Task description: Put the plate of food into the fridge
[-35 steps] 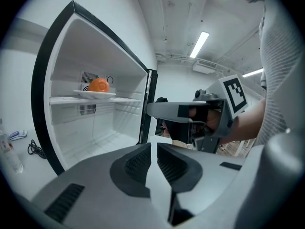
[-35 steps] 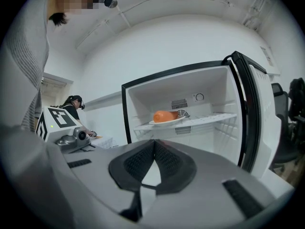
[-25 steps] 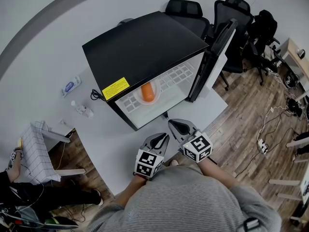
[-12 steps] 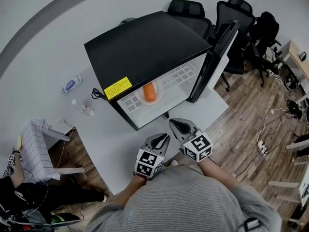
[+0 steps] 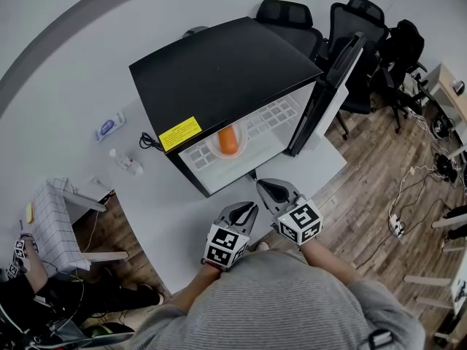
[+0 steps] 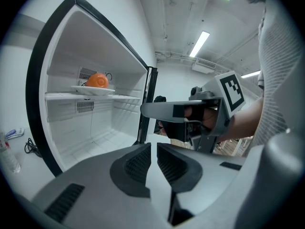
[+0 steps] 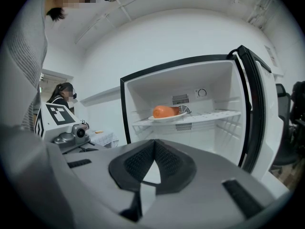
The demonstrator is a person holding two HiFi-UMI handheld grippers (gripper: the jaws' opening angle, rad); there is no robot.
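Note:
A black mini fridge (image 5: pixel 219 71) stands on the white table (image 5: pixel 168 217) with its door (image 5: pixel 330 86) swung open to the right. On its upper shelf a white plate (image 5: pixel 228 149) (image 6: pixel 93 90) (image 7: pixel 167 118) carries an orange piece of food (image 5: pixel 228 140) (image 6: pixel 98 80) (image 7: pixel 164 111). Both grippers hover side by side over the table's near edge, in front of the open fridge and apart from the plate. My left gripper (image 5: pixel 250 205) (image 6: pixel 154 149) is shut with nothing in it. The right gripper (image 5: pixel 261 186) (image 7: pixel 153 144) is also shut and holds nothing.
A small bottle (image 5: pixel 125 163), a wipes pack (image 5: pixel 108 129) and a black cable (image 5: pixel 146 142) lie on the table left of the fridge. Office chairs (image 5: pixel 284 13) stand behind it. A white checked seat (image 5: pixel 52 224) and a person are at the lower left.
Both grippers stay where they were. The view has shifted slightly, and the person at the lower left has moved further toward the frame's edge.

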